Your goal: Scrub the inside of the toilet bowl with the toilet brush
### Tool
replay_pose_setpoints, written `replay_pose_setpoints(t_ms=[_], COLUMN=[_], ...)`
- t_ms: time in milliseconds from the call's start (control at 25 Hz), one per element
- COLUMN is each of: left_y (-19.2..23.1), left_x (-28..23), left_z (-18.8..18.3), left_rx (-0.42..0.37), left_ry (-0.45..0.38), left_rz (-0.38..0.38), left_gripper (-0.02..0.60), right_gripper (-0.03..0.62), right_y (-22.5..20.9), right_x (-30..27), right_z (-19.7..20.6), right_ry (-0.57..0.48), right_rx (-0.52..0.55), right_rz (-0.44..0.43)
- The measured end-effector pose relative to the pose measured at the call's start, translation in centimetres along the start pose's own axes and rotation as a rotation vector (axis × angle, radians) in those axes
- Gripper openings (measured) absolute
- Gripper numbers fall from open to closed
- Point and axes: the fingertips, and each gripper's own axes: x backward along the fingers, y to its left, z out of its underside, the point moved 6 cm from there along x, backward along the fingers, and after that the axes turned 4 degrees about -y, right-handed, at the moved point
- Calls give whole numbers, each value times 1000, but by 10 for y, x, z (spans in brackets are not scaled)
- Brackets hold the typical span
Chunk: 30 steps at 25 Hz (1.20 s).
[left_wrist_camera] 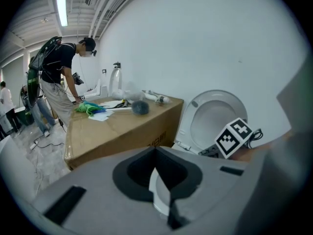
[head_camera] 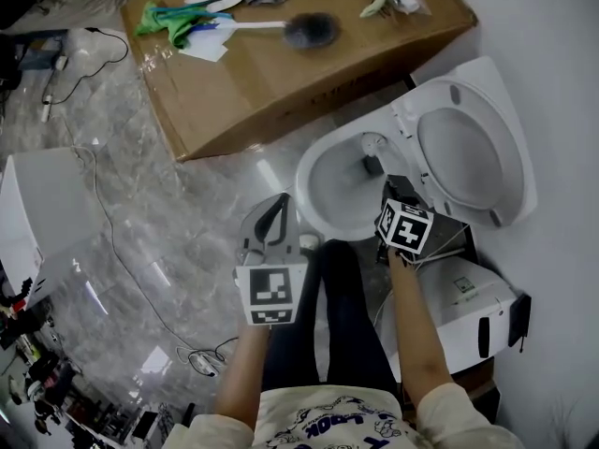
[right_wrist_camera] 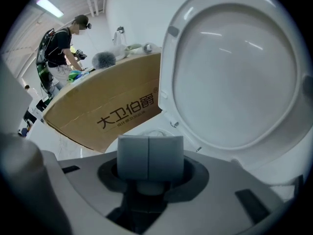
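The toilet brush [head_camera: 304, 30], white handle and dark grey bristle head, lies on top of a cardboard box [head_camera: 271, 73]; it also shows in the left gripper view as the brush [left_wrist_camera: 140, 107] and in the right gripper view as the brush [right_wrist_camera: 103, 59]. The white toilet bowl [head_camera: 323, 181] stands beside the box with its lid [head_camera: 463, 148] raised. My right gripper [head_camera: 373, 165] hangs over the bowl, its two grey pads [right_wrist_camera: 134, 155] pressed together on nothing. My left gripper [head_camera: 281, 202] is beside the bowl's near-left rim, fingers meeting at the tip, holding nothing.
A green cloth [head_camera: 173, 19] and other small items lie on the box. A person [left_wrist_camera: 61, 77] bends over the box's far end. Cables [head_camera: 112, 241] run across the marble floor. The white cistern [head_camera: 468, 302] is at the right; my dark-trousered legs [head_camera: 342, 325] are below.
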Motion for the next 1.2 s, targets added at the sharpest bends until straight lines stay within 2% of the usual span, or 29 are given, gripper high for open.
replay_pose_setpoints(t_ms=[120, 360, 600, 800, 1040, 1200], left_y=[-2, 0, -1, 2, 2, 4], left_x=[2, 6, 10, 14, 17, 19], left_z=[8, 22, 27, 30, 31, 30], left_rx=[12, 35, 43, 49, 55, 58], left_ry=[7, 20, 15, 15, 11, 1], left_rz=[-2, -24, -24, -26, -25, -25], left_gripper=[2, 2, 2, 2, 2, 2], right_gripper=[166, 166, 166, 166, 166, 166], right_y=[-2, 2, 15, 35, 55, 64], right_x=[-5, -13, -15, -10, 2, 11], right_z=[4, 10, 22, 38, 59, 70], right_ry=[-3, 12, 42, 78, 105, 121], right_rx=[-25, 9, 86, 106, 213, 248], right_rz=[-10, -41, -92, -163, -229, -266])
